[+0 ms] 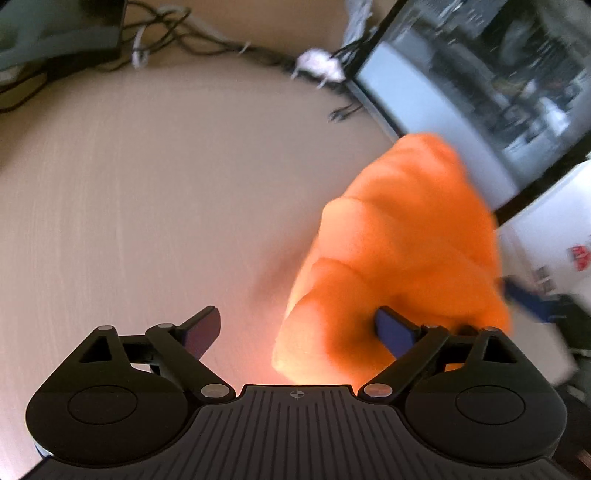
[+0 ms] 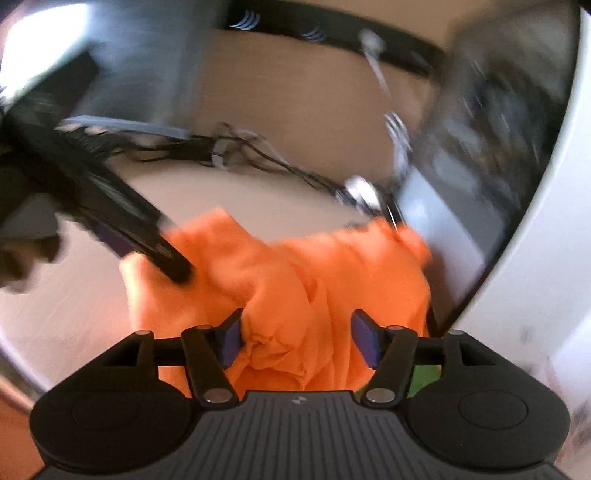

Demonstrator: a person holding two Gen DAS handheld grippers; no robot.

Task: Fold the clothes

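An orange garment (image 1: 406,251) lies bunched on the beige table (image 1: 147,203), right of centre in the left wrist view. My left gripper (image 1: 299,328) is open; the cloth presses against its right finger (image 1: 393,332), while the left finger is over bare table. In the right wrist view the orange garment (image 2: 295,273) spreads in rumpled folds straight ahead. My right gripper (image 2: 297,341) is open with a bunch of the cloth between its fingers. The left gripper (image 2: 122,218) reaches in from the upper left, its tip on the cloth's left part. Both views are motion-blurred.
Dark cables (image 1: 192,33) and a white clump (image 1: 319,64) run along the table's far edge. A dark-framed screen (image 1: 480,74) stands at the right, close behind the garment. A grey device (image 1: 59,40) sits at the far left. The table edge (image 2: 22,369) curves near left.
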